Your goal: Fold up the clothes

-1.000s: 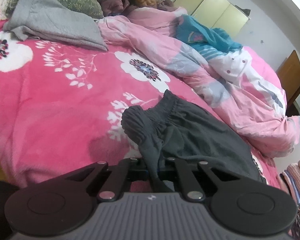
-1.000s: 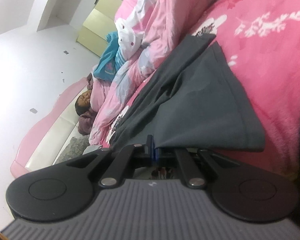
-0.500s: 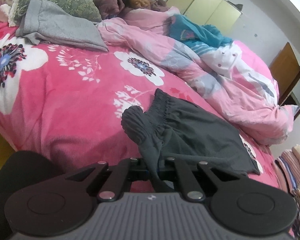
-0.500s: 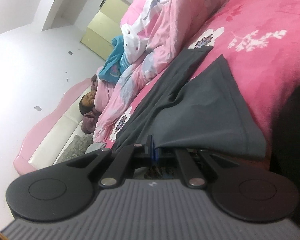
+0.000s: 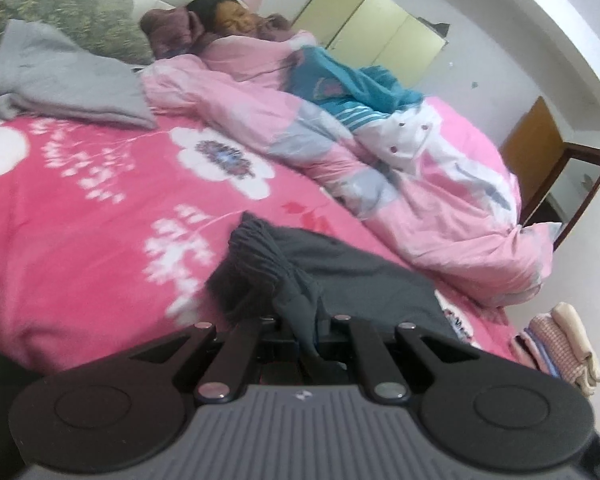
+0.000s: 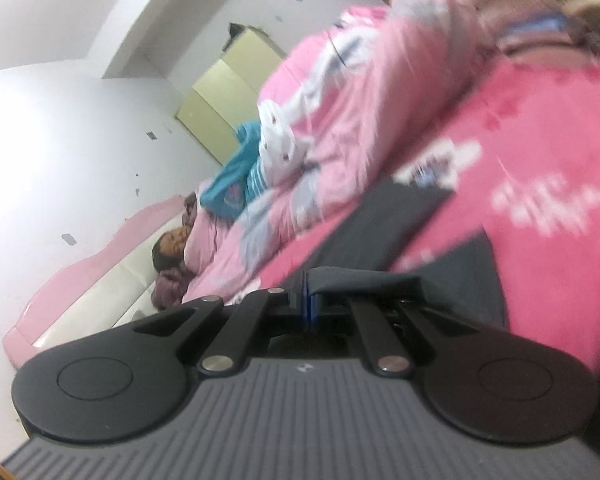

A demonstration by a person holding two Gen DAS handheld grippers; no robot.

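The dark grey trousers lie on the pink flowered bed cover, near the bed's near edge. Their gathered elastic waistband is bunched on the left of the left wrist view, and the cloth runs from there off to the right, so the long axis lies roughly along the bed's near edge, waist end toward the pillows. The left tool is clamped on a fold of cloth just below the waistband; the fold hangs down between its closed fingers. In the right wrist view, which is blurred, the right tool is pressed together on an edge of the trousers at the other end, with a flap draping over its right finger.

To the left of the waistband the bed cover is open and flat up to a grey folded blanket and a green patterned pillow. Behind the trousers, close along their far side, a heaped pale pink quilt covers a lying person. At the right, past the trouser end, a stack of folded cloths sits at the bed's corner.
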